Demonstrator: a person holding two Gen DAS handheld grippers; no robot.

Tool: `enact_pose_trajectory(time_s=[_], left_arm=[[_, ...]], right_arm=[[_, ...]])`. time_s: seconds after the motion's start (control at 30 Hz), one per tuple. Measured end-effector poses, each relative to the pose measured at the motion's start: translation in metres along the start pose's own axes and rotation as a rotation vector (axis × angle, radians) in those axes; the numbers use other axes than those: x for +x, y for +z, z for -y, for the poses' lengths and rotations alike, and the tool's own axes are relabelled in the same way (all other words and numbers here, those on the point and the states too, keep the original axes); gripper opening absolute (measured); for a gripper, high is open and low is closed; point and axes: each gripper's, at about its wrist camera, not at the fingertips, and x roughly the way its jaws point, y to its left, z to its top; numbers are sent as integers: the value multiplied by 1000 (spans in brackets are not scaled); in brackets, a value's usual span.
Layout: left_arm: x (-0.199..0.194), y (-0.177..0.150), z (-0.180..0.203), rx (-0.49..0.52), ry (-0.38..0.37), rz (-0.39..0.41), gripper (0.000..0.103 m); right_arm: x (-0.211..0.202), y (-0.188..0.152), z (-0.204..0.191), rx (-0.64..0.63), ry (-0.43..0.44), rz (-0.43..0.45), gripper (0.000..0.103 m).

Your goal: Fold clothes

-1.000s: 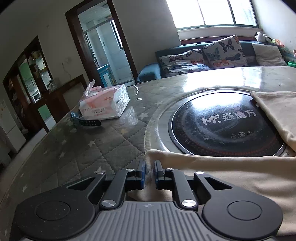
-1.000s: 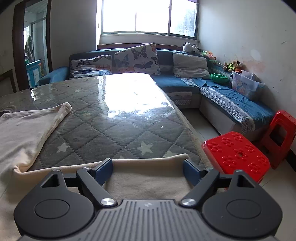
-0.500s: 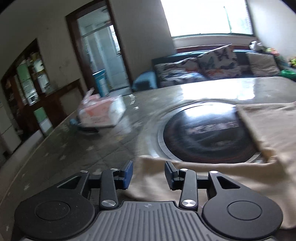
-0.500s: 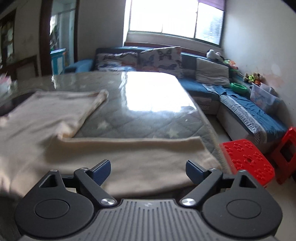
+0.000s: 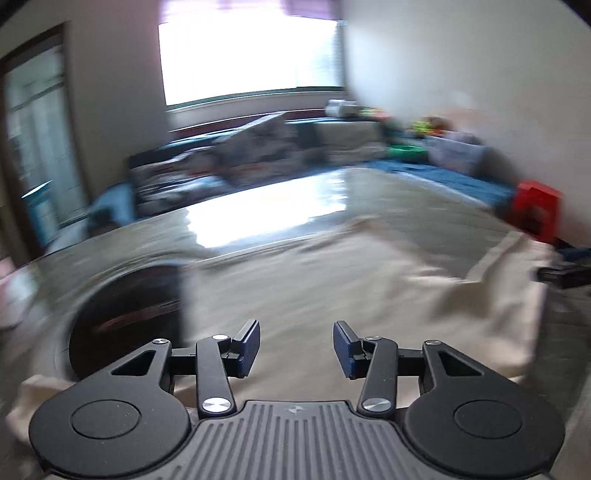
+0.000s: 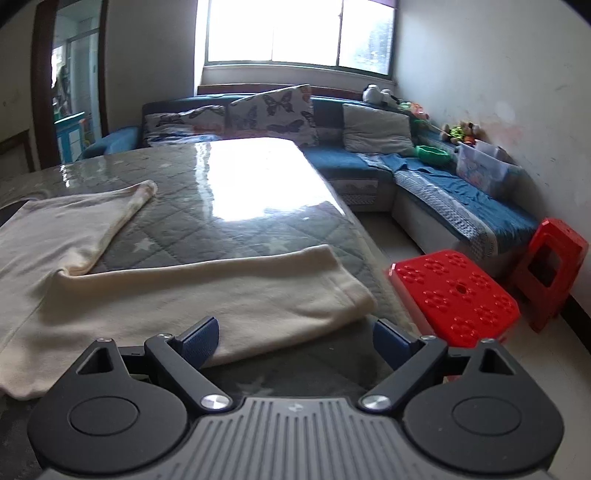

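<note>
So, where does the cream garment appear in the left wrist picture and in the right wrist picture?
Left wrist view: the cream garment fills the middle, blurred, beyond the open left gripper.
Right wrist view: it lies at the left and centre, ahead of the open right gripper.
Shared landmark: the red stool, at the right in both.

Light source: daylight from the window point(image 6: 299, 33) behind the sofa, blown out to white
Glare: broad bright patch on the bench point(image 6: 258, 184) top just below the window
Left wrist view: heavy motion blur across the room; only the left claw point(image 5: 295, 349) is sharp
Right wrist view: sharp, evenly lit
Edges: fisheye bending, dark corners
Shadows: soft, under the cream cloth point(image 6: 207, 291) fold
</note>
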Motion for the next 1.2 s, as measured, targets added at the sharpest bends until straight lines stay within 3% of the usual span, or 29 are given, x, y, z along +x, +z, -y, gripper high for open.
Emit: enact_pose_trajectory(time_s=[0.13, 0.37, 0.73, 0.97, 1.2], left_arm=[[18, 17, 47, 80, -113, 7, 39], [54, 28, 88, 130, -186, -22, 32], [75, 27, 115, 172, -186, -73, 32], [91, 28, 116, 139, -160, -116, 32], [86, 29, 119, 144, -142, -102, 33]], right_arm=[[-1, -3, 4, 23, -2, 6, 93], [-2, -7, 10, 65, 1, 16, 93], [0, -11, 13, 98, 12, 25, 100], [1, -11, 13, 97, 14, 16, 103], [5, -6, 12, 89, 16, -18, 103]])
